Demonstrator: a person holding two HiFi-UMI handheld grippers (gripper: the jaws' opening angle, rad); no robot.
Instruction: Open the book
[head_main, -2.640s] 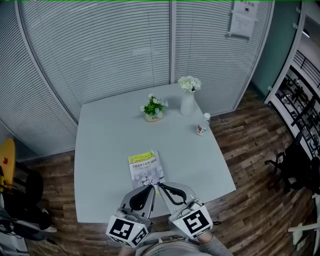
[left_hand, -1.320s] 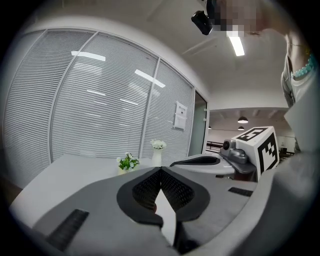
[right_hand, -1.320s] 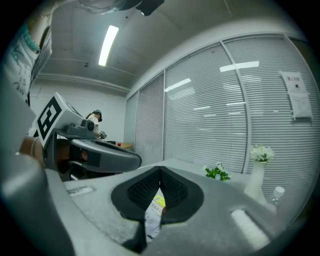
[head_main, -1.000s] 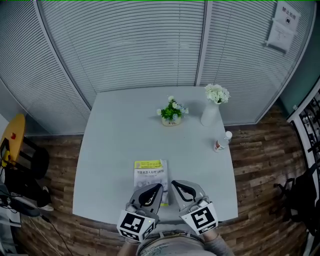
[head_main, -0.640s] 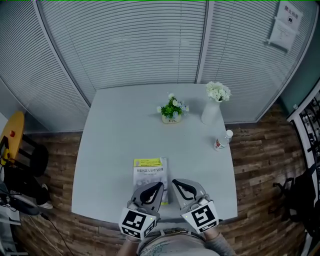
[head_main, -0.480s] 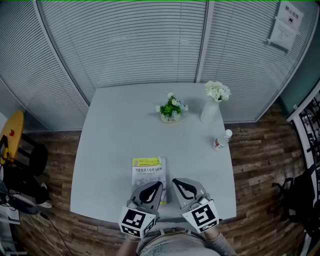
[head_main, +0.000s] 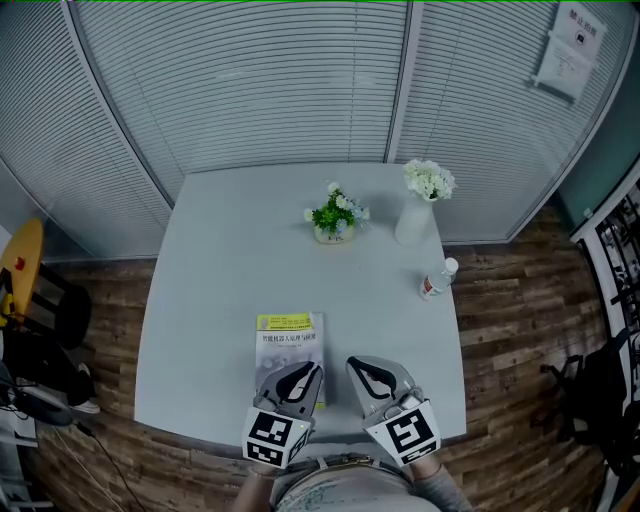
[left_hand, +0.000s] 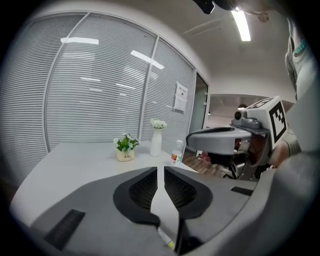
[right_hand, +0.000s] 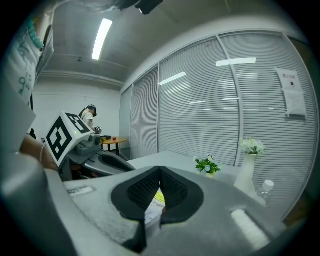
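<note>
Grey claws low over a closed book (head_main: 288, 338) near the bench (head_main: 210, 270) front edge.
Left claw (head_main: 316, 368): slit-wide gap, just been opening, nothing in it, over the book's near end. Right claw (head_main: 351, 362): tips together, empty, just right of the book. Cover flat, yellow band at far end. Right gripper view shows printed cover past its tips; left gripper view shows only a yellow sliver.

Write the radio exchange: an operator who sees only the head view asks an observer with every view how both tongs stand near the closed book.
Operator: Are the left tongs parted?
Observer: Barely: a narrow slit at the tips, nothing in it; they have just been opening.
Operator: And the right tongs?
Observer: Their tips meet, gripping nothing.
Operator: Where do they aim?
Observer: The book shows through the gap behind those tips.
</note>
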